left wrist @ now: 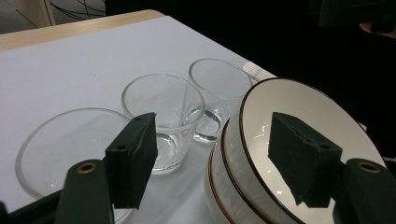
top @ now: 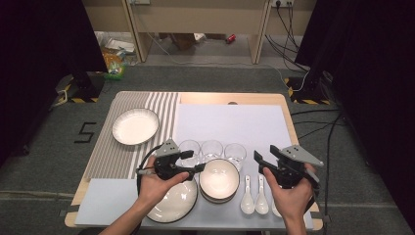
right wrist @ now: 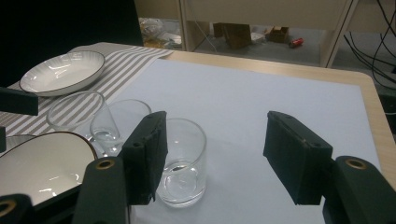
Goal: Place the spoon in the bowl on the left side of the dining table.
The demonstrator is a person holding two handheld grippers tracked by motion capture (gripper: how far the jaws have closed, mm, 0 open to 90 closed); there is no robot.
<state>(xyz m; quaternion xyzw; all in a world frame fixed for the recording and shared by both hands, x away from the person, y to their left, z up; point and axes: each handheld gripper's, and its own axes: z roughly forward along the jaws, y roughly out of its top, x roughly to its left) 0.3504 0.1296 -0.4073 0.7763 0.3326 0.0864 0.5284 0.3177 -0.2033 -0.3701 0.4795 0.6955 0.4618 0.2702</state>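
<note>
Fingers on both my grippers stand wide apart and grip nothing. On my left gripper (top: 192,161) the two black pads hang just above the bench, one finger (left wrist: 132,157) in front of the middle glass (left wrist: 163,119) and the other over the rim of the stacked bowls (left wrist: 299,154) (two brown-rimmed bowls, one nested in the other); neither pad touches either of them, as far as I can tell. From the high view this gripper hovers between the row of three glasses and the bowls, above the edge of the large plate (top: 173,203) near my left hand (top: 156,188).

On my right gripper (top: 266,161) the gap is just as broad. One finger (right wrist: 147,156) stands in front of the nearest glass (right wrist: 184,161) without closing on it, the other (right wrist: 296,156) over the bare white mat (right wrist: 261,107). Beside my right hand (top: 291,193) lie two white spoons (top: 254,196), side by side on the mat, handles pointing away from me.

Farther off, on the striped cloth (top: 115,156), sits a white dish (top: 135,126), well apart from both grippers.
</note>
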